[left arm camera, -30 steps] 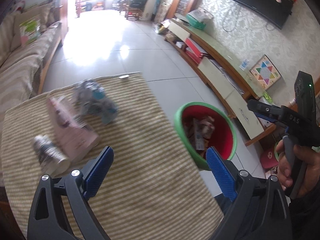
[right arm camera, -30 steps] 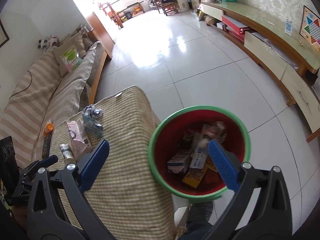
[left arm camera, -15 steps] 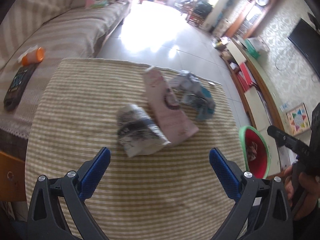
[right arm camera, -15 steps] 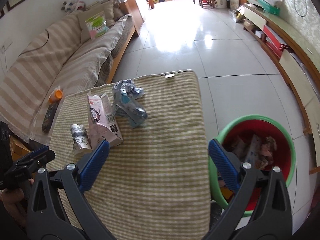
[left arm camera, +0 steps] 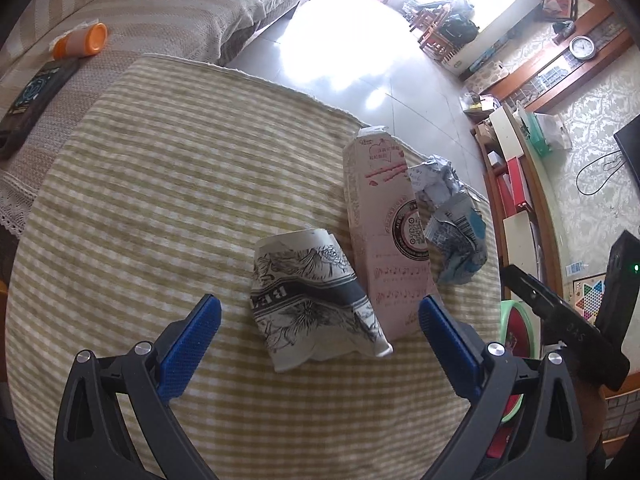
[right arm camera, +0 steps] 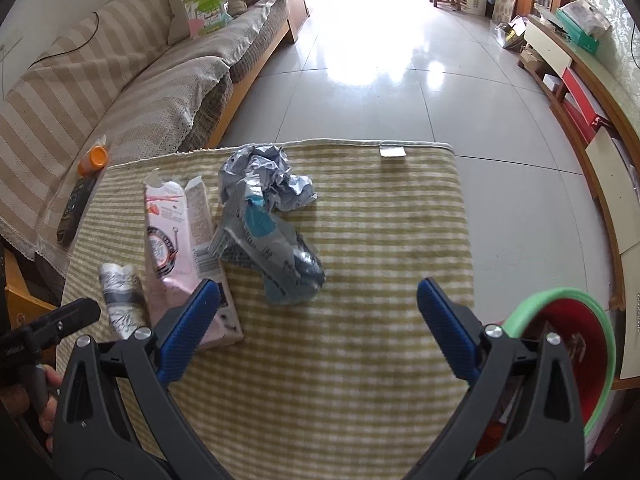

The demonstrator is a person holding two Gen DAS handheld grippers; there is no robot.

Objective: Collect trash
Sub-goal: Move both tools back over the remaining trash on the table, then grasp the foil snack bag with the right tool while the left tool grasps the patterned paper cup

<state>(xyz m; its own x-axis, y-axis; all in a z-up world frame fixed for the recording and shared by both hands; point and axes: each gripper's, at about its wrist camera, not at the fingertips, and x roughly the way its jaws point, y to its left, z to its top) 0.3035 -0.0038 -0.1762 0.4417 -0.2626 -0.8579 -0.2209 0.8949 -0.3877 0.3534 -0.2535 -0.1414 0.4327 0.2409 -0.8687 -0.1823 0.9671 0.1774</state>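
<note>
Sunlight glares off the pale floor tiles point(right arm camera: 400, 92), and a striped sofa point(right arm camera: 132, 80) runs along one side with an orange-capped bottle point(left arm camera: 82, 42) and a dark remote point(left arm camera: 34, 98) lying on it. Nearer, a low table is covered with a yellow-green checked cloth point(left arm camera: 160, 184) — the trash sits on it in a loose cluster. A crushed paper cup point(left arm camera: 310, 300) with black-and-white print lies on its side, touching a flattened pink carton point(left arm camera: 386, 240); just beside the carton is a crumpled grey-and-blue wrapper point(left arm camera: 452, 216).

Above the cup hangs the left gripper point(left arm camera: 316, 326), its blue pads spread wide, the cup between them but not pressed by either. The right gripper point(right arm camera: 318, 322) hovers over bare cloth below the wrapper, jaws likewise spread with nothing in them — one pad overlaps the carton's corner in view, though whether it touches I cannot tell. Off the table's edge stands a red bin with a green rim point(right arm camera: 576, 344), scraps visible inside.
</note>
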